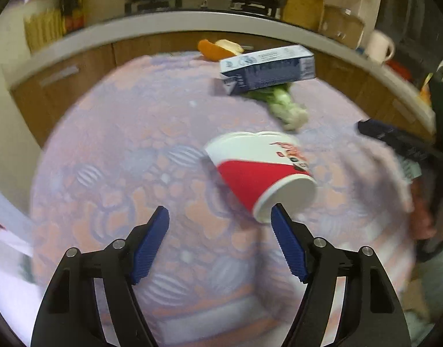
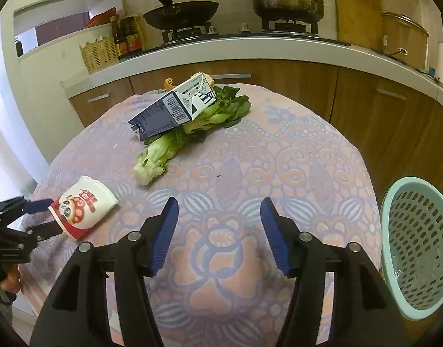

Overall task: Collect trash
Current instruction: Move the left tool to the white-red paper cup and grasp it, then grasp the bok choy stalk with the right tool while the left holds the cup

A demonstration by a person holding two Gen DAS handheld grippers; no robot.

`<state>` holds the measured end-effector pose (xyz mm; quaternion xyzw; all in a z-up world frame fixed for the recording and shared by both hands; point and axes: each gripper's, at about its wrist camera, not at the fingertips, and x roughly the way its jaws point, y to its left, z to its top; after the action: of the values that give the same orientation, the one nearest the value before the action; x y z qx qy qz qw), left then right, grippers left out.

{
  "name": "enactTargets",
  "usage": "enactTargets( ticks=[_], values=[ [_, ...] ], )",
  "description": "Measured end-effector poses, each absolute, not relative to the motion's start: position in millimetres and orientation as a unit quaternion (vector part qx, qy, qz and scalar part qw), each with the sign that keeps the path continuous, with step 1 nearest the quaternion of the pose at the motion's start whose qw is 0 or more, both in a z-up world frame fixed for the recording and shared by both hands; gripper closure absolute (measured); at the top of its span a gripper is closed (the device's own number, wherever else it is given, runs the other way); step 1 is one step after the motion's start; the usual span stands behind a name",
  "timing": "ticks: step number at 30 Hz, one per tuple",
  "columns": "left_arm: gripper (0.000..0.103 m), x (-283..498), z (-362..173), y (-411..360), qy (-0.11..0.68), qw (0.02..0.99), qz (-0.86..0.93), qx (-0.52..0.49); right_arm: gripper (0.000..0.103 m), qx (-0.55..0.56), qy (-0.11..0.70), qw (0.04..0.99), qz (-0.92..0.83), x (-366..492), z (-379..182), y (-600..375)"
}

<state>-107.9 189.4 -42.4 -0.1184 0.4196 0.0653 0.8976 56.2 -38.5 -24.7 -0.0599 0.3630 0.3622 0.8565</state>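
Left gripper (image 1: 220, 217) open, empty. Paper cup (image 1: 260, 170) on its side just ahead-right of the tips, base toward the right pad, rim away; long axis diagonal, so not between the jaws yet. Right gripper (image 2: 218, 208) open, empty, cup well off to its left. Basket (image 2: 418, 248) beside right gripper. Left nearer.

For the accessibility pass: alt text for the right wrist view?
Open right gripper hovers over a pink-and-lilac patterned tablecloth; left gripper straddles a tipped red-and-white paper cup. Beyond, a blue-and-white carton lies on leafy greens; mint perforated basket at right.
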Motion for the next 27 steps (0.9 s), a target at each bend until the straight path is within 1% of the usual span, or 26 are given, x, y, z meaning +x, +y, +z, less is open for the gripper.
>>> enactTargets(
  ticks=[1, 5, 8, 10, 13, 15, 17, 18, 22, 27],
  values=[
    [0.031, -109, -41, 188, 0.418, 0.898, 0.054, -0.13, 0.047, -0.061, 0.363, 0.856, 0.362, 56, -25, -38],
    [0.019, -104, -30, 172, 0.405, 0.9, 0.018, -0.163, 0.047, -0.063, 0.364, 0.856, 0.363, 57, -25, -38],
    [0.018, -88, -30, 159, 0.412, 0.896, 0.028, -0.166, 0.047, -0.063, 0.362, 0.856, 0.363, 56, -25, -37],
    [0.018, -74, -36, 153, 0.43, 0.889, 0.063, -0.145, 0.047, -0.062, 0.362, 0.856, 0.364, 56, -25, -38],
    [0.022, -60, -41, 151, 0.439, 0.881, 0.126, -0.126, 0.047, -0.063, 0.366, 0.853, 0.367, 56, -25, -36],
    [0.026, -57, -42, 152, 0.439, 0.88, 0.131, -0.128, 0.047, -0.059, 0.386, 0.839, 0.38, 58, -24, -31],
    [0.029, -55, -42, 151, 0.442, 0.879, 0.127, -0.127, 0.047, -0.022, 0.412, 0.81, 0.417, 60, -16, -27],
    [0.029, -56, -41, 151, 0.443, 0.879, 0.125, -0.125, 0.047, -0.014, 0.412, 0.806, 0.426, 59, -10, -24],
    [0.032, -56, -39, 155, 0.441, 0.88, 0.119, -0.13, 0.047, -0.037, 0.4, 0.812, 0.424, 57, 9, 3],
    [0.038, -65, -37, 173, 0.411, 0.888, 0.113, -0.175, 0.047, -0.049, 0.417, 0.812, 0.404, 64, -1, 43]
  ],
)
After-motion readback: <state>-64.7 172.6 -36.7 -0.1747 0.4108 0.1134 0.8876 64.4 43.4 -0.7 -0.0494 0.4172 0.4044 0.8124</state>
